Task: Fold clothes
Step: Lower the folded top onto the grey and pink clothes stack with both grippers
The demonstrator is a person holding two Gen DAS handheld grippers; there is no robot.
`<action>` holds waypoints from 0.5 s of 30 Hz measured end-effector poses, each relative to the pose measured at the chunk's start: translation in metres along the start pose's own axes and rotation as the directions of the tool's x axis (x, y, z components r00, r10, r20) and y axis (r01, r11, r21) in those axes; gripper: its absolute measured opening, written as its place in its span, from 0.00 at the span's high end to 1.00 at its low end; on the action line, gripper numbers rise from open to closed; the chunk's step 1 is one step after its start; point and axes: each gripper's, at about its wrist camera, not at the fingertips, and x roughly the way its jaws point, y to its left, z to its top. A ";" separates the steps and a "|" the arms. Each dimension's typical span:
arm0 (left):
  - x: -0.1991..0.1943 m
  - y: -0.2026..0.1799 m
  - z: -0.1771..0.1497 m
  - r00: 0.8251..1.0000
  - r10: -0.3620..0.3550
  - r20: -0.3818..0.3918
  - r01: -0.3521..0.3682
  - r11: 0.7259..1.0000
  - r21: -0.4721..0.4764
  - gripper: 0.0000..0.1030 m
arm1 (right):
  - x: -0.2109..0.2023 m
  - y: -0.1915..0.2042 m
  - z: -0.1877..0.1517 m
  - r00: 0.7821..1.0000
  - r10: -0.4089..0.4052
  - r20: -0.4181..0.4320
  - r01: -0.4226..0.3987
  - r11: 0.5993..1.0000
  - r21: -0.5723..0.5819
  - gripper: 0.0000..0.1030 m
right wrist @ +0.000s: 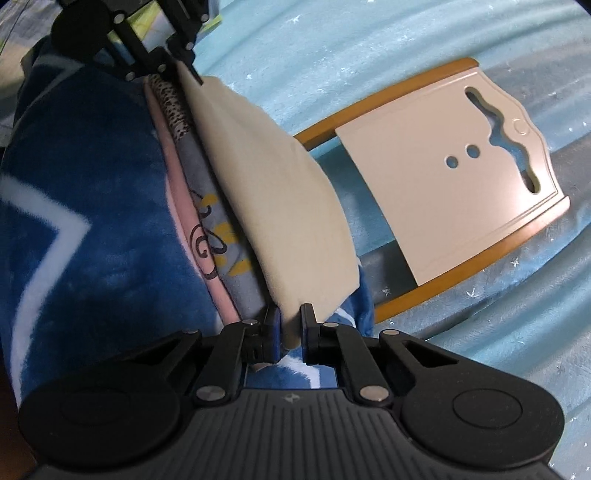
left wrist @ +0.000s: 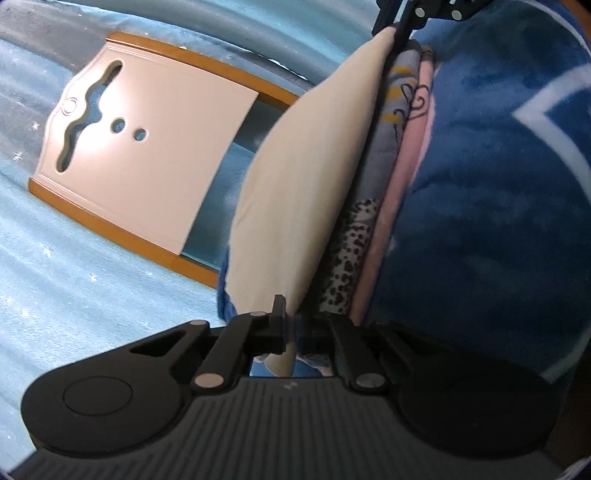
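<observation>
The cream garment point(left wrist: 295, 177), folded into a flat panel, hangs stretched between the two grippers above a light-blue sheet with small white stars point(left wrist: 74, 288). The left gripper point(left wrist: 291, 328) has its jaws drawn nearly together on one bottom corner of the cream cloth, which passes between the fingers and shows again just below them; some blue fleece also sits in the pinch. The right gripper point(right wrist: 290, 328) grips the opposite corner in the same way, its blue-padded fingers point(right wrist: 274, 332) narrowly parted with the cream edge clamped between them. Each camera sees the other gripper at the far end of the cloth: the right gripper point(left wrist: 417, 22) at the top of the left wrist view, the left gripper point(right wrist: 173, 62) at the top left of the right wrist view, both at the cream garment's far edge. Directly against the cream garment lie more folded layers: a grey printed cloth with yellow shapes and black spots point(left wrist: 369, 206), then a pink cloth with black curls point(left wrist: 399, 184), then a thick dark-blue fleece blanket with white lines point(left wrist: 498, 184). On the sheet beyond the garment lies a beige folding board with orange side rails point(left wrist: 147, 155), pierced by a wavy slot and two round holes.
</observation>
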 end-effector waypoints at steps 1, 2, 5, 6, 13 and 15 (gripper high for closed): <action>0.001 -0.001 0.000 1.000 -0.005 -0.003 0.005 1.000 0.003 0.97 | 0.001 -0.001 -0.001 1.000 0.002 -0.001 -0.002 1.000 0.004 0.92; 0.000 -0.001 0.000 1.000 -0.004 -0.006 0.004 1.000 0.000 0.97 | 0.002 0.000 -0.001 1.000 0.005 -0.005 -0.005 1.000 0.002 0.92; -0.003 -0.001 0.000 1.000 0.000 -0.015 0.000 1.000 -0.013 0.96 | 0.004 0.002 -0.003 1.000 0.013 -0.019 -0.013 1.000 -0.009 0.90; -0.004 0.000 0.000 1.000 0.003 -0.017 -0.003 1.000 -0.015 0.94 | 0.003 0.001 -0.004 1.000 0.009 -0.022 -0.009 1.000 -0.004 0.87; -0.012 -0.001 -0.006 1.000 0.022 -0.015 -0.022 1.000 -0.006 0.93 | -0.011 0.000 -0.013 0.999 -0.011 -0.032 0.012 1.000 0.020 0.85; -0.009 -0.001 -0.006 1.000 0.019 -0.021 -0.019 1.000 -0.007 0.95 | -0.012 0.001 -0.013 1.000 -0.010 -0.028 0.011 1.000 0.020 0.86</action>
